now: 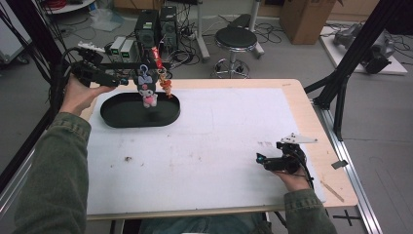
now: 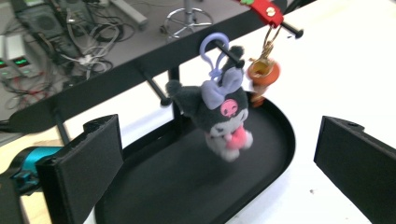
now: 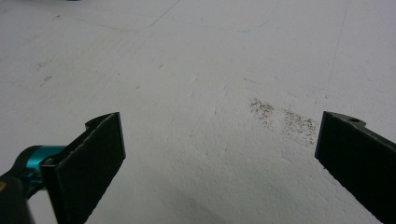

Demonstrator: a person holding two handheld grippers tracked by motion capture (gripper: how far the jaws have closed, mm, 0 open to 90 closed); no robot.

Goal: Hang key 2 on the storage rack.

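A dark plush keychain (image 1: 147, 88) with a purple bow and pink front hangs by a purple clip from a peg of a black rack (image 1: 127, 64) over the black oval tray (image 1: 113, 116). Beside it an orange charm (image 1: 167, 84) hangs on a red strap. My left gripper (image 1: 119, 79) is held up at the tray's left end, open and empty. In the left gripper view the plush (image 2: 219, 114), the charm (image 2: 264, 73) and the tray (image 2: 177, 186) lie ahead of the left gripper (image 2: 219, 140). My right gripper (image 1: 265, 161) rests open low over the white mat (image 3: 196, 70), and the right gripper (image 3: 219, 126) holds nothing.
The white mat (image 1: 219, 136) covers most of the wooden table (image 1: 321, 161). A dark smudge (image 3: 280, 119) marks the mat near the right gripper. Black frame struts (image 1: 341, 87) stand at the right edge. Behind the table are a stool (image 1: 236, 39), computers (image 1: 156, 27) and cables.
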